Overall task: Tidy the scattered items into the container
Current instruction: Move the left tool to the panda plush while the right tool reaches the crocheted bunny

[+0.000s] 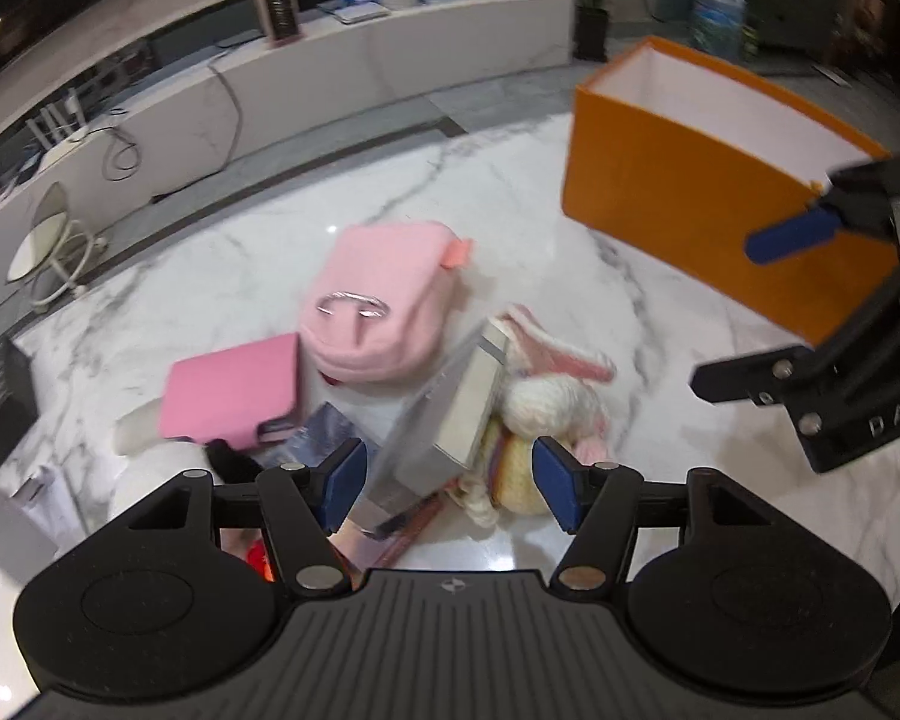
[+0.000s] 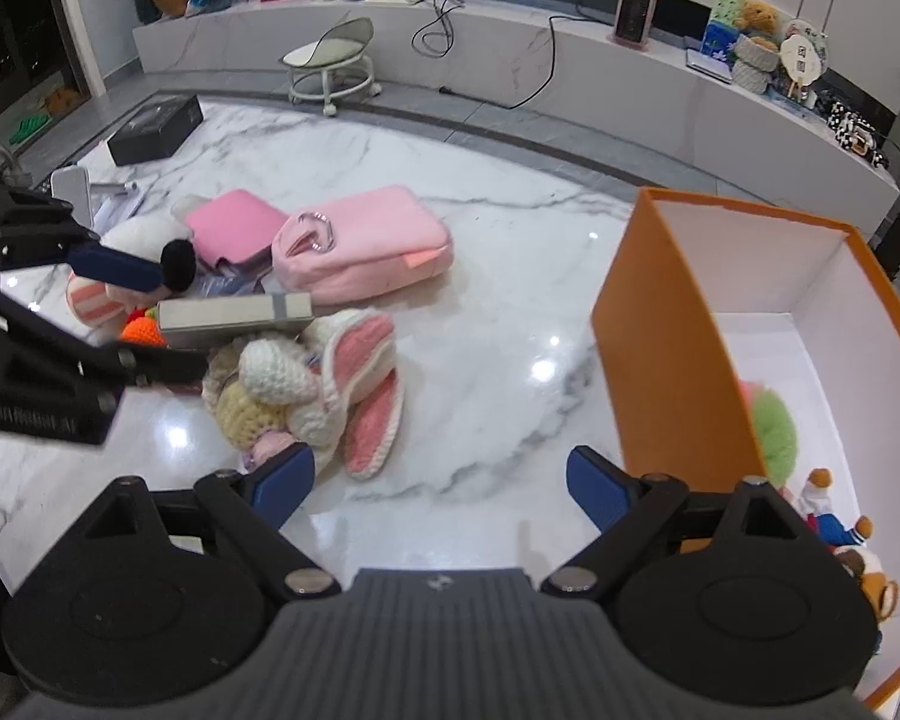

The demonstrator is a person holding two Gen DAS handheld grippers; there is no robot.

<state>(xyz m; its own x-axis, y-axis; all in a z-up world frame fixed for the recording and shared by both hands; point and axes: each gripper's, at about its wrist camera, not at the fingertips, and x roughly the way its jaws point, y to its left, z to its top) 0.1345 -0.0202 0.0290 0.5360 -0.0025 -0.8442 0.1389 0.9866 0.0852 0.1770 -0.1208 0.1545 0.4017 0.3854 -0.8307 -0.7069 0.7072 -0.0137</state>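
The orange container (image 2: pixel 660 348) stands open on the marble floor at the right, with a green fluffy toy (image 2: pixel 774 426) and small bears (image 2: pixel 870 576) inside. The pile holds a pink pouch (image 1: pixel 384 294), a pink case (image 1: pixel 234 396), a flat grey box (image 1: pixel 450 414) and a crocheted bunny (image 1: pixel 552 396). My left gripper (image 1: pixel 450 480) hovers open over the pile. The grey box lies between its blue pads with gaps on both sides. My right gripper (image 2: pixel 441 480) is open and empty over bare floor between the bunny (image 2: pixel 318 384) and the container.
A black box (image 2: pixel 156 129) and papers lie at the far left of the floor. A small wheeled stool (image 2: pixel 330 60) stands by the low marble ledge (image 2: pixel 510 60), which carries a heater, a router, cables and toys. A potted plant (image 1: pixel 588 6) stands behind the container.
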